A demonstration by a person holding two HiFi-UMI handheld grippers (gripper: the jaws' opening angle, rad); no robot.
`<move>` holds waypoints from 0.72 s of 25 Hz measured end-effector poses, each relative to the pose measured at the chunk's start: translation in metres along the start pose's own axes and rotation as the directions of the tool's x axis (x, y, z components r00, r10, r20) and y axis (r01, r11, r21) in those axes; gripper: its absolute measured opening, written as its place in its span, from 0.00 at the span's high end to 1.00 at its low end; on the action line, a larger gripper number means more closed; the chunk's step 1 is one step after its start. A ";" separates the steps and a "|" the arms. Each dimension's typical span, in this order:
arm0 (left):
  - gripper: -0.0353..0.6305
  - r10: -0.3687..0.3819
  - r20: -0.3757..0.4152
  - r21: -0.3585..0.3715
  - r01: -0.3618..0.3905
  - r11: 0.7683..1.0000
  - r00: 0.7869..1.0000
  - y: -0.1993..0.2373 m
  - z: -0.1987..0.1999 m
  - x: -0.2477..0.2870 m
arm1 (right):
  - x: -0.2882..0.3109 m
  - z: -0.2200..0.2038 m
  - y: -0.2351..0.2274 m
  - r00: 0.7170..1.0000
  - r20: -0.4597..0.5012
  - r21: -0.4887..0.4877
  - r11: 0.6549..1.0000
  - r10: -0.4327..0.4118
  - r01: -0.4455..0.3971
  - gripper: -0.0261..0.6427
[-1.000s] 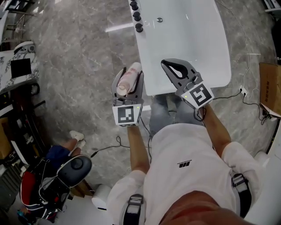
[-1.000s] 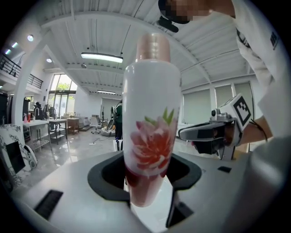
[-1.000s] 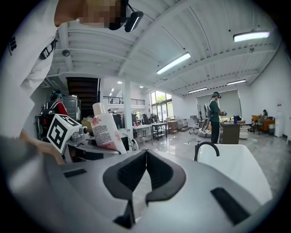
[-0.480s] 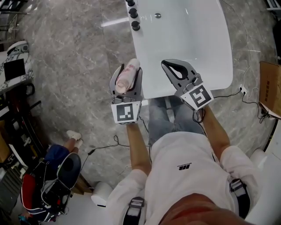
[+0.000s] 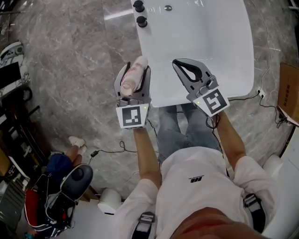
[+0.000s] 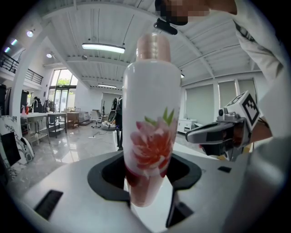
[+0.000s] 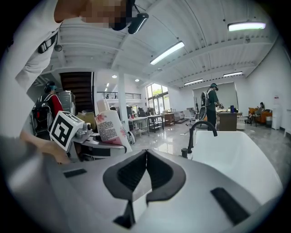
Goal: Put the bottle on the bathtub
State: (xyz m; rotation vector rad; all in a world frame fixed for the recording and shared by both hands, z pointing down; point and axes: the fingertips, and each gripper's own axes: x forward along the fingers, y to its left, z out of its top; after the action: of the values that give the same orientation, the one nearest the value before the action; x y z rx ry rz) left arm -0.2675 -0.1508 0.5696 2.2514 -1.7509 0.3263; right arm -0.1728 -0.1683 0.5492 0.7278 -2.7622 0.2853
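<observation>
A white bottle (image 5: 133, 74) with a pink flower print and a pale pink cap is held between the jaws of my left gripper (image 5: 134, 80), which is shut on it. In the left gripper view the bottle (image 6: 151, 123) stands upright and fills the middle. It hangs over the grey floor, just left of the white bathtub (image 5: 219, 51) near its front corner. My right gripper (image 5: 188, 71) is shut with nothing in it, over the tub's front rim. In the right gripper view its jaws (image 7: 145, 175) meet, with the bottle (image 7: 109, 127) at left and the bathtub (image 7: 236, 159) at right.
Black tap knobs (image 5: 139, 14) sit on the tub's left rim, and a black faucet (image 7: 200, 129) rises there. Cables (image 5: 107, 149) run over the marble floor. A backpack (image 5: 56, 196) and a person's feet lie at lower left. A cardboard box (image 5: 289, 93) stands at the right.
Both grippers and the bottle have moved a little forward toward the tub, and the view has shifted up along it. The hold on the bottle is unchanged.
</observation>
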 end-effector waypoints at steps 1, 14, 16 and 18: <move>0.60 -0.002 -0.003 -0.002 0.002 1.000 1.000 0.001 -0.006 0.004 | 0.003 -0.005 -0.002 1.000 0.000 -0.001 1.000 -0.001 0.001 0.97; 0.60 -0.019 -0.037 -0.005 0.019 1.000 0.999 0.008 -0.065 0.058 | 0.033 -0.060 -0.028 1.000 -0.007 -0.001 1.000 -0.017 0.017 0.97; 0.60 -0.021 -0.038 -0.006 0.021 1.000 0.999 0.010 -0.072 0.065 | 0.038 -0.068 -0.032 1.000 -0.011 0.000 1.000 -0.024 0.024 0.97; 0.60 -0.023 -0.038 -0.004 0.023 1.000 0.999 0.011 -0.078 0.072 | 0.042 -0.075 -0.038 0.999 -0.013 0.002 0.999 -0.034 0.034 0.97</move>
State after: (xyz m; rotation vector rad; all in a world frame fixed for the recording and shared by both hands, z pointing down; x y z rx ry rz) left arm -0.2616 -0.1919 0.6685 2.2462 -1.7037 0.3587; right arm -0.1735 -0.2006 0.6375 0.7693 -2.7346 0.2857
